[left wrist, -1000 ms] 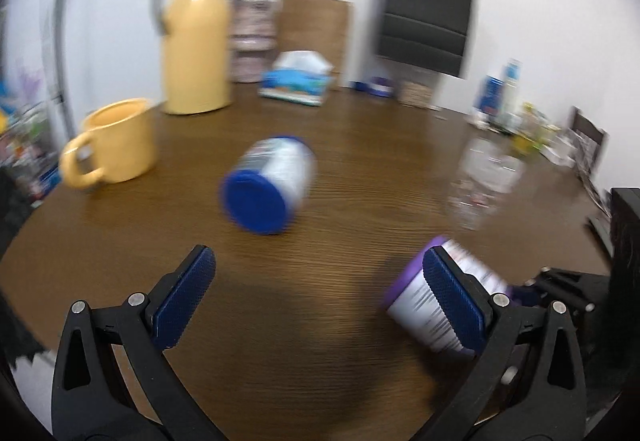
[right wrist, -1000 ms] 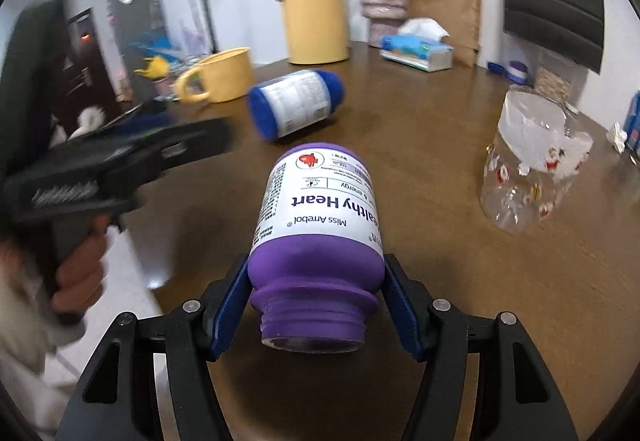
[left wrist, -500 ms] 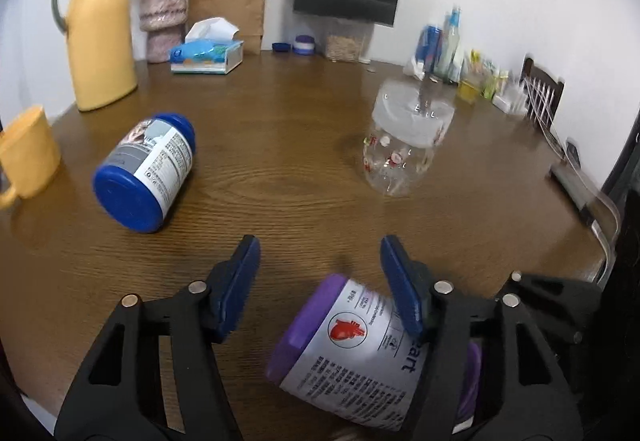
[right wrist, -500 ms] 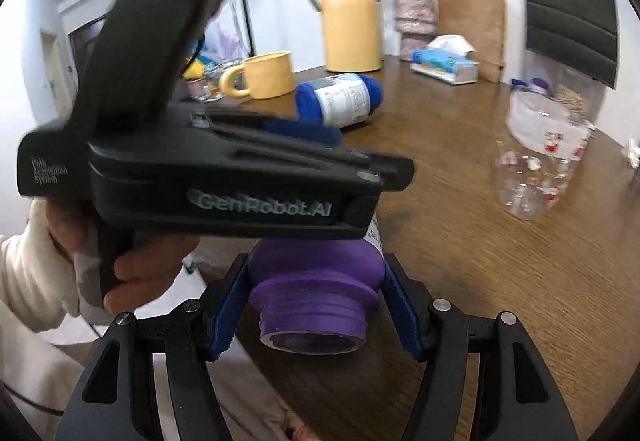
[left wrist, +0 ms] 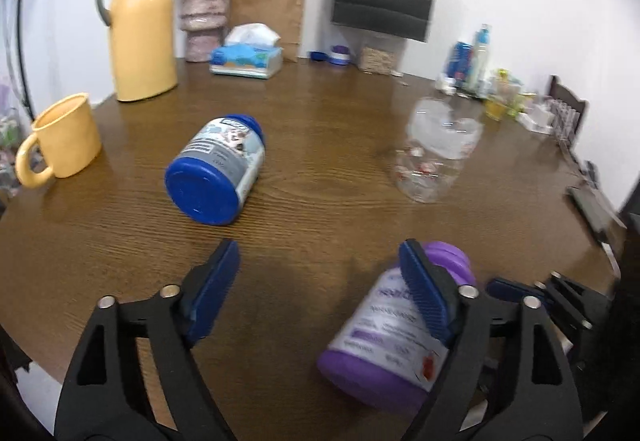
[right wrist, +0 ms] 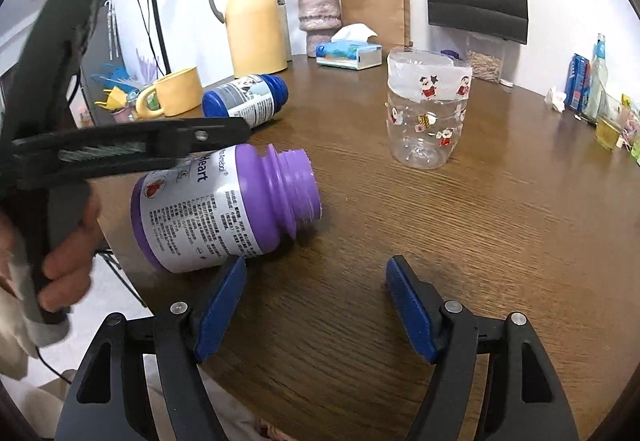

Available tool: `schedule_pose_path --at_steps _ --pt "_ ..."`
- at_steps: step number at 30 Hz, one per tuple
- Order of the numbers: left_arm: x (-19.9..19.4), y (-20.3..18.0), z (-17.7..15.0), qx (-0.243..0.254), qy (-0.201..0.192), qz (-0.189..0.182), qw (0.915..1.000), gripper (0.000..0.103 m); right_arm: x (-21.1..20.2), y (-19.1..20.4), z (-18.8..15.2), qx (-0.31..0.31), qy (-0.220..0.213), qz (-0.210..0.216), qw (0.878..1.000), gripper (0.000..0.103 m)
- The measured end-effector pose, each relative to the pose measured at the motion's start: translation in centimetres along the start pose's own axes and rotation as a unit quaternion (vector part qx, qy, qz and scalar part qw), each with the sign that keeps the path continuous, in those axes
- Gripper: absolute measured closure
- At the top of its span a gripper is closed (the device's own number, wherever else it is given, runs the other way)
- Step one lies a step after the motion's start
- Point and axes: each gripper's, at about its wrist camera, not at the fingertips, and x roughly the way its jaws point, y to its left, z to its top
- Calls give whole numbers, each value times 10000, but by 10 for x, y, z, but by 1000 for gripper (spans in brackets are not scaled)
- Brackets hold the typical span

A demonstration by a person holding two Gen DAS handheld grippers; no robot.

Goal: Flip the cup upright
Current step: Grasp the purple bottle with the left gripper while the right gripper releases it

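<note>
Right now both grippers are open and empty: the left gripper [left wrist: 316,289] and right gripper [right wrist: 316,305] flank the purple bottle [right wrist: 224,205], lying on its side at left centre near the table [right wrist: 480,241] edge. A careless nudge could roll it off.

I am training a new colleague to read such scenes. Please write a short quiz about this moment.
1. True or false: the purple bottle stands upright on the table.
2. Which one is shut on the purple bottle? A) the left hand-held gripper B) the right hand-held gripper C) neither
3. How many bottles lie on their side?
Key: 1 false, it lies on its side. 2 C, both are open. 3 two: the purple bottle and the blue bottle.
</note>
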Motion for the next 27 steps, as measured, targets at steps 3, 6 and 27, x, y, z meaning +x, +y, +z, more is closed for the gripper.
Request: schedule_pose_path --at_steps 3,6,27 --pt "-7 -17 -2 643 349 -454 9963 10 -12 -6 0 31 -72 -135 9999 26" --pt "6 -37 -9 1298 934 -679 9848 20 -22 -16 -2 159 -121 -291 9994 26" --pt "-3 -28 71 1466 -1089 -801 9799 43 16 -82 162 1618 -466 3072 9366 26"
